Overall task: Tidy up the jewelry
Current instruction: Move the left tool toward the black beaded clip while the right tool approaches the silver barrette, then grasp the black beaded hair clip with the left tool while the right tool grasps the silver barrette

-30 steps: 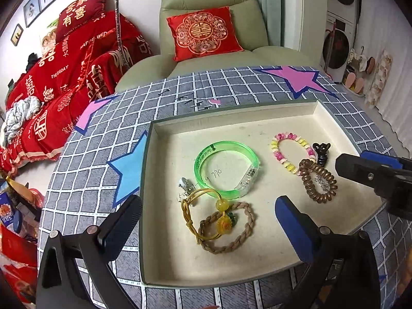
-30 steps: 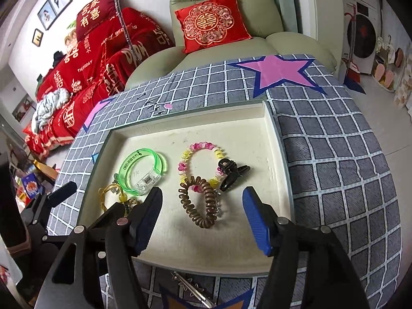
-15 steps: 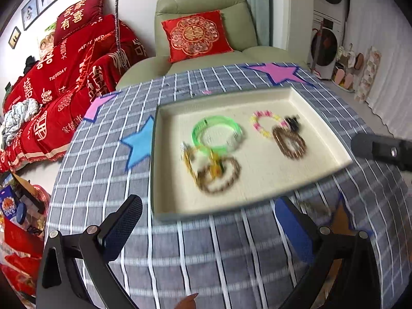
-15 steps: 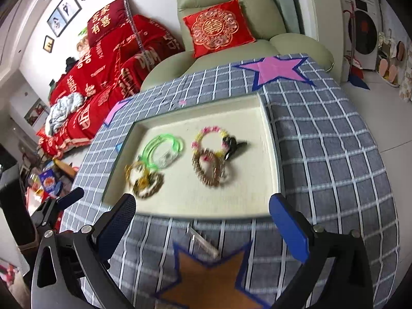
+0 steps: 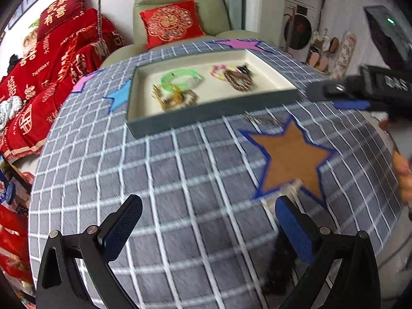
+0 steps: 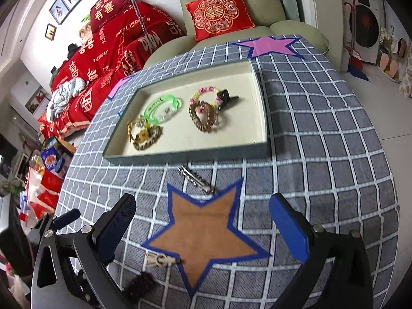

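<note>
A shallow cream tray (image 6: 185, 154) with a grey-green rim sits on the checked tablecloth. In it lie a green bangle (image 6: 162, 108), a pink and yellow bead bracelet (image 6: 206, 94), a brown coil tie (image 6: 203, 119), a black claw clip (image 6: 228, 97) and a gold cord with a braided bracelet (image 6: 144, 136). On the cloth in front of the tray lie a silver hair clip (image 6: 195, 179), a small beige clip (image 6: 161, 258) and a black fuzzy tie (image 6: 141, 287). My right gripper (image 6: 203, 213) hangs open over the brown star. My left gripper (image 5: 206, 213) is open and empty, with the beige clip (image 5: 291, 188) by its right finger.
The round table's cloth carries a brown star patch (image 6: 206, 234) near me and a pink star (image 6: 267, 45) at the far side. A green armchair with a red cushion (image 6: 219, 13) stands behind the table. Red bedding lies at the left, and the floor drops away on the right.
Both grippers have drawn back from over the tray to the near part of the table. The right gripper's jaws have spread wider. The loose clips on the cloth have come into view.
</note>
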`<state>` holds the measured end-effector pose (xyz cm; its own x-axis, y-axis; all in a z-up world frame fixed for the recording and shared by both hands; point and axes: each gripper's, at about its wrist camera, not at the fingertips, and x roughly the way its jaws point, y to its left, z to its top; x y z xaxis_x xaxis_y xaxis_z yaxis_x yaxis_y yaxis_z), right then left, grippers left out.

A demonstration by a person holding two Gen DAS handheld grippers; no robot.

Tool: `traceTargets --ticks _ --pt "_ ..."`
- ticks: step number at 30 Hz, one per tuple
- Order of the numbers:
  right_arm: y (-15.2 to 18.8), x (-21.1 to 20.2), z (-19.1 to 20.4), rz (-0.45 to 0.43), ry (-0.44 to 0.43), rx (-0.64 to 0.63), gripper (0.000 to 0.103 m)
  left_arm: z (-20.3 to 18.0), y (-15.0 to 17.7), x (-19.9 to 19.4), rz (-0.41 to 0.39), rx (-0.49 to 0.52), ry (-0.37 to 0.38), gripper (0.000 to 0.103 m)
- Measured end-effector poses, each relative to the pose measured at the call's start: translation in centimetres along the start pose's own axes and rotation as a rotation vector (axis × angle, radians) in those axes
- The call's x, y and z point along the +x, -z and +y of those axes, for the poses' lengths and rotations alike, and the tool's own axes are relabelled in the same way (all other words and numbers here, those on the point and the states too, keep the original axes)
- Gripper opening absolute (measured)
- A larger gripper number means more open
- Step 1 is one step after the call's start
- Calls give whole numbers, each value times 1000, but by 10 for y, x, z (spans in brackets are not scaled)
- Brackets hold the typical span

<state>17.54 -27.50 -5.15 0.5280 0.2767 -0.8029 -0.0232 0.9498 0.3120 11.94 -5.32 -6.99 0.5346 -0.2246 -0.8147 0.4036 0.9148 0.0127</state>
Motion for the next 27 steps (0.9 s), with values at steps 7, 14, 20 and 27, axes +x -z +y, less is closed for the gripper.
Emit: traceTargets --ticks 7,14,20,27 --pt "12 8 4 44 25 -69 103 -27 25 -7 19 43 38 103" --pt "14 26 7 85 52 -138 103 -48 35 -5 31 94 49 103" --pt "8 45 10 105 79 -191 94 -54 39 2 60 91 55 99" --pt "2 72 20 132 112 -264 74 -63 49 7 90 103 66 99"
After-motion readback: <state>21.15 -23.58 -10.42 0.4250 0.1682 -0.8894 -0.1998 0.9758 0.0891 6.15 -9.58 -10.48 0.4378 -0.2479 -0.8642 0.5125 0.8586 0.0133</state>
